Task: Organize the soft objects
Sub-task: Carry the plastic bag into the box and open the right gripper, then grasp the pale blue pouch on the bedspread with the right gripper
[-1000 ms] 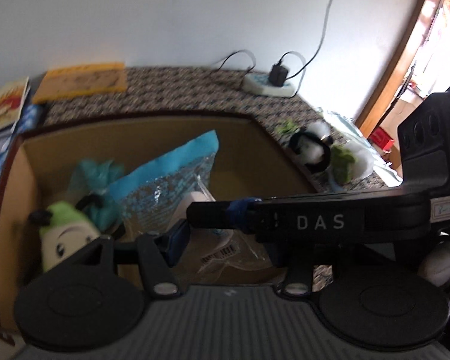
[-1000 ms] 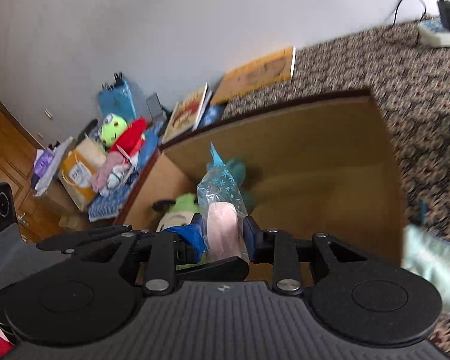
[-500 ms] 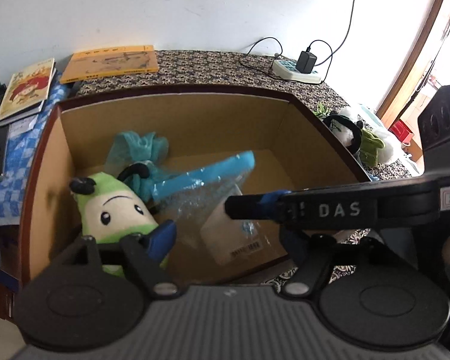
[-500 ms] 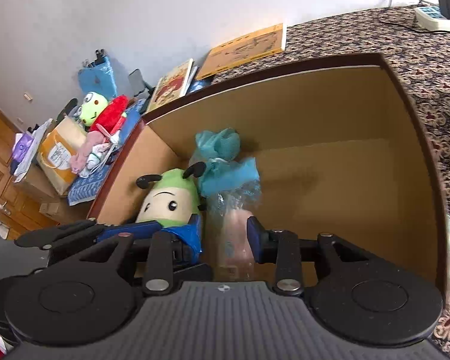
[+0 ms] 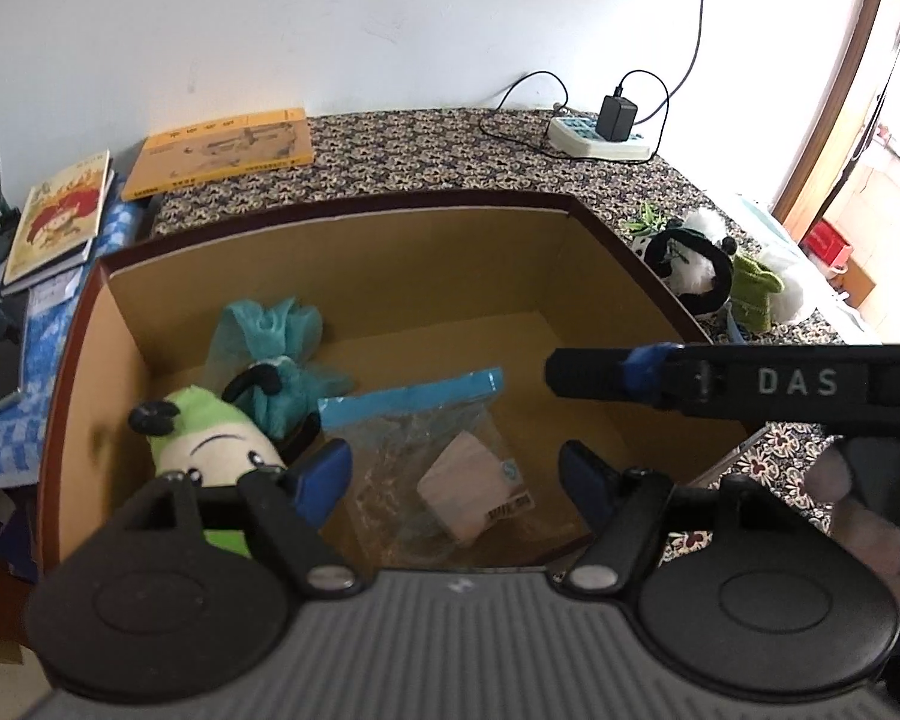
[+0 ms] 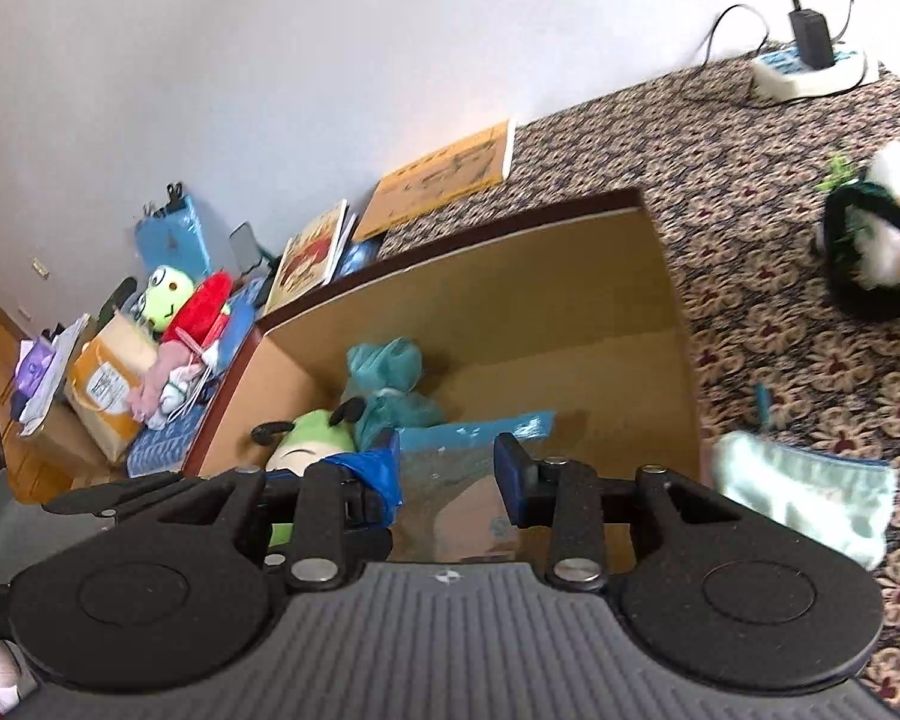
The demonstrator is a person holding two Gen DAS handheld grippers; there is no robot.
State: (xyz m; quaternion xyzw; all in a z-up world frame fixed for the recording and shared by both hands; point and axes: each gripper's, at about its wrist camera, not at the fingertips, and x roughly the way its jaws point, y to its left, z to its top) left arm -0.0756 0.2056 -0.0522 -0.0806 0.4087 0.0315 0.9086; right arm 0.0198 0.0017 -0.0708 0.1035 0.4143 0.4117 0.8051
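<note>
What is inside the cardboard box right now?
Inside the box: a green plush, teal netting behind it, and a clear bag with a blue strip, holding a pinkish block, flat on the floor. The near corners are hidden by the gripper bodies.

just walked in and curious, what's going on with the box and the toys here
A person with a handheld gripper in each hand is packing soft things into a cardboard box. A clear bag with a blue strip lies inside, beside a green plush and teal mesh. Both the left gripper and the right gripper are open, holding nothing. A panda plush waits outside on the table.
</note>
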